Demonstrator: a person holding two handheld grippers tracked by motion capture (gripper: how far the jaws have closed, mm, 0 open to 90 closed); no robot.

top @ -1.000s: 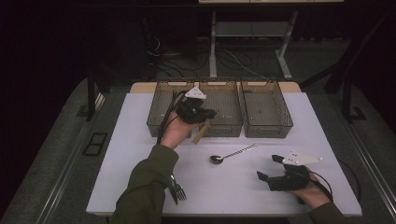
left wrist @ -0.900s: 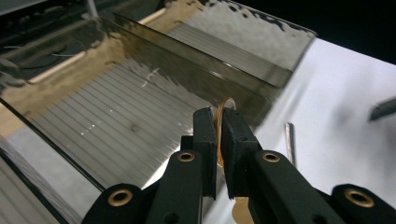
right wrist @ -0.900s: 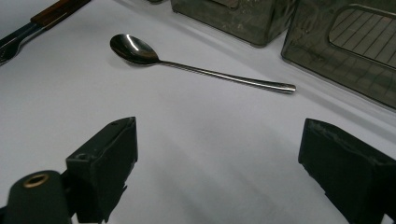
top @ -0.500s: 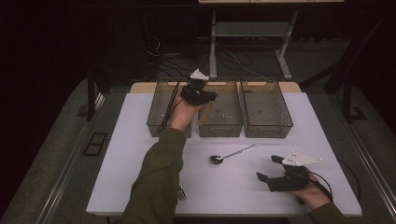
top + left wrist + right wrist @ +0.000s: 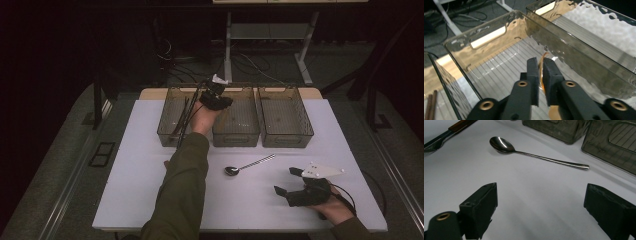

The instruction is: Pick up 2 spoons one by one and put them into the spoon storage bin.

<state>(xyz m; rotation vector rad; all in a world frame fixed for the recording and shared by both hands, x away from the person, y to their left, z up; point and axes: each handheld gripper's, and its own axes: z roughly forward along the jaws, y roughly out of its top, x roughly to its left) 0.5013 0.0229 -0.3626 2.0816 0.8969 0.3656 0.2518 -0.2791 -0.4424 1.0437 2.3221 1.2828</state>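
Note:
My left gripper (image 5: pixel 222 101) reaches into the middle clear bin (image 5: pixel 235 138) at the back of the white table. In the left gripper view its jaws (image 5: pixel 540 62) are shut on a thin brown wooden utensil (image 5: pixel 545 55), held just above the ribbed bin floor; most of the utensil is hidden behind the jaws. A metal spoon (image 5: pixel 248 164) lies on the table centre, bowl to the left. My right gripper (image 5: pixel 286 181) rests near the front right, open, nothing between its fingers. In the right gripper view (image 5: pixel 540 192) the spoon (image 5: pixel 534 155) lies ahead of it.
Three clear bins stand in a row at the back: the left one (image 5: pixel 167 135) holds dark sticks (image 5: pixel 181 117), and the right one (image 5: pixel 286 136) stands beside the middle bin. A fork with a wooden handle (image 5: pixel 439 141) lies left of the spoon. The table's front edge is close to the right hand.
My left gripper has carried the wooden utensil from the front of the bins up and back, then down into the middle bin. The right gripper and the spoon have stayed put.

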